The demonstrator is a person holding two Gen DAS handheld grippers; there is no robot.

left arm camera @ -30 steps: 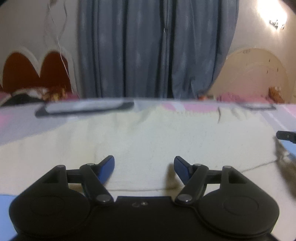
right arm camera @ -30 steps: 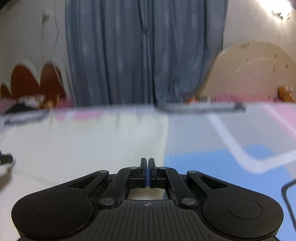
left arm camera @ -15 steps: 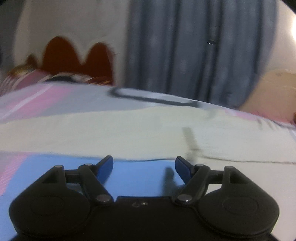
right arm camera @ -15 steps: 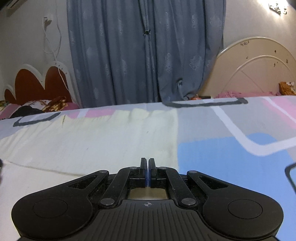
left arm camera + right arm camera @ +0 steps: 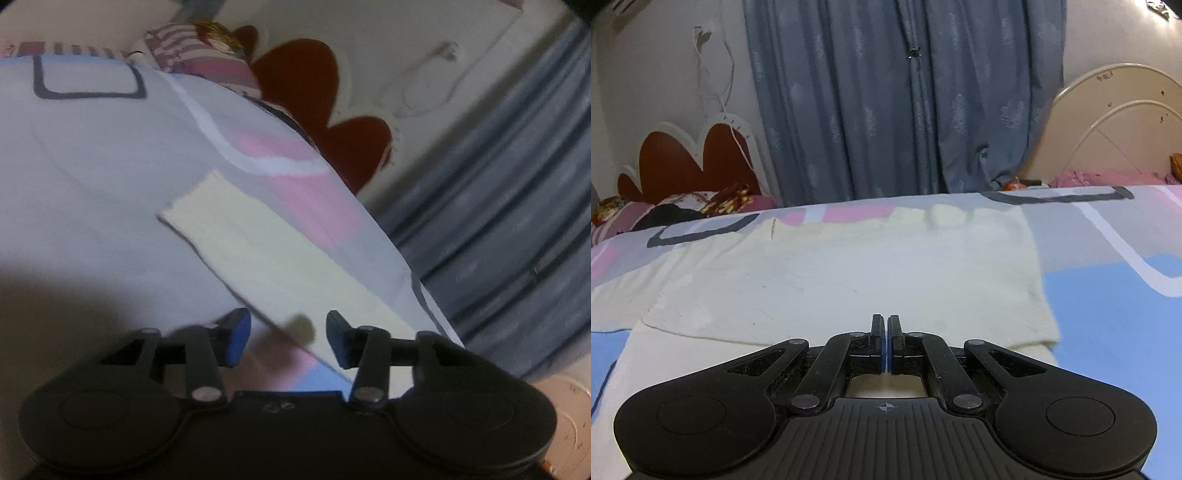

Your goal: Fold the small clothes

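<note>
A cream knitted garment (image 5: 849,273) lies spread on the bed, its near part folded over with the fold edge running across the view just beyond my fingers. My right gripper (image 5: 885,332) is shut and empty, low over the garment's near edge. In the left wrist view the camera is tilted hard, and a cream part of the garment (image 5: 280,258) stretches diagonally from the middle toward the lower right. My left gripper (image 5: 288,336) is open and empty, its blue-padded fingers (image 5: 236,332) straddling the garment's lower edge from above.
The bedsheet (image 5: 1108,295) is patterned in blue, pink, grey and white. Blue curtains (image 5: 905,99) hang behind the bed. A red scalloped headboard (image 5: 687,162) and pillows (image 5: 683,208) are at the left, a cream headboard (image 5: 1119,129) at the right.
My left gripper has swung left and rolled sharply, staying open, from over the garment's middle to its left edge. My right gripper has stayed shut and steadied over the garment.
</note>
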